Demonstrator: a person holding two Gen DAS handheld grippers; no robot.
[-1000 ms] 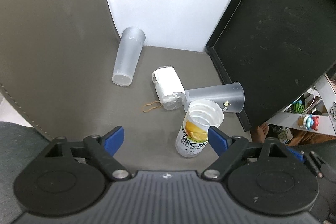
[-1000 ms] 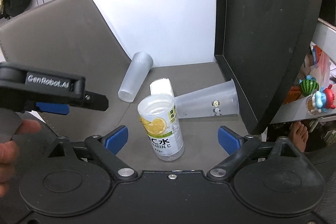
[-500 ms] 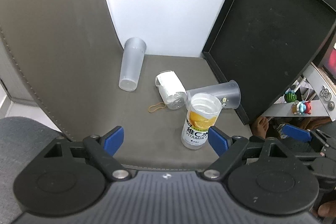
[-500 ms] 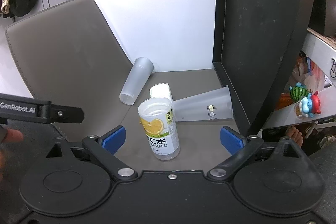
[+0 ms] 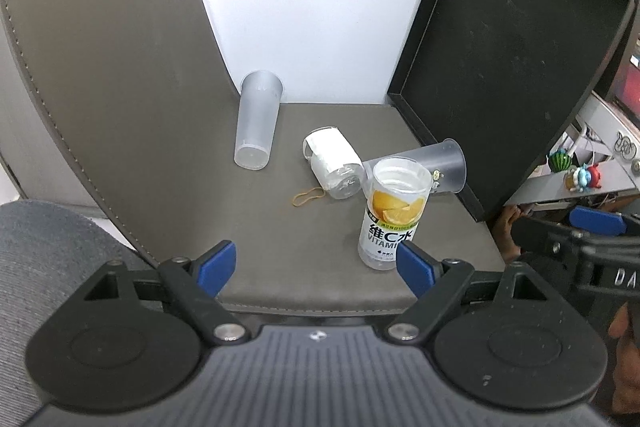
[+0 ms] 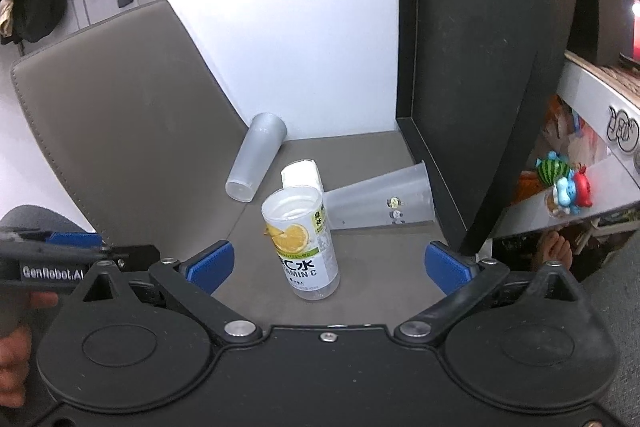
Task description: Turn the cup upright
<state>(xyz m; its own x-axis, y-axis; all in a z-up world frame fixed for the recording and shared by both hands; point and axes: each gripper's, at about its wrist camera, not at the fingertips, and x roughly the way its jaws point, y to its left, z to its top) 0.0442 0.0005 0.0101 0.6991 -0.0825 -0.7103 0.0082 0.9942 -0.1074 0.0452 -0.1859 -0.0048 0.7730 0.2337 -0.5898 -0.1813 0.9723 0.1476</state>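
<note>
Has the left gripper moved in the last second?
Yes. The left gripper has pulled back from the bottle; more of the mat's near edge now shows.

Frosted translucent plastic cup, clear glossy plastic bottle with paper label, matt leather-look mat, smooth black tray

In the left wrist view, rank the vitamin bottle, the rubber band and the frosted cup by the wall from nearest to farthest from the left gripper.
From the left gripper:
1. Vitamin bottle, upright, right beside the right finger.
2. Rubber band, flat on the seat, middle.
3. Frosted cup, lying on its side, back left by the wall.
</note>
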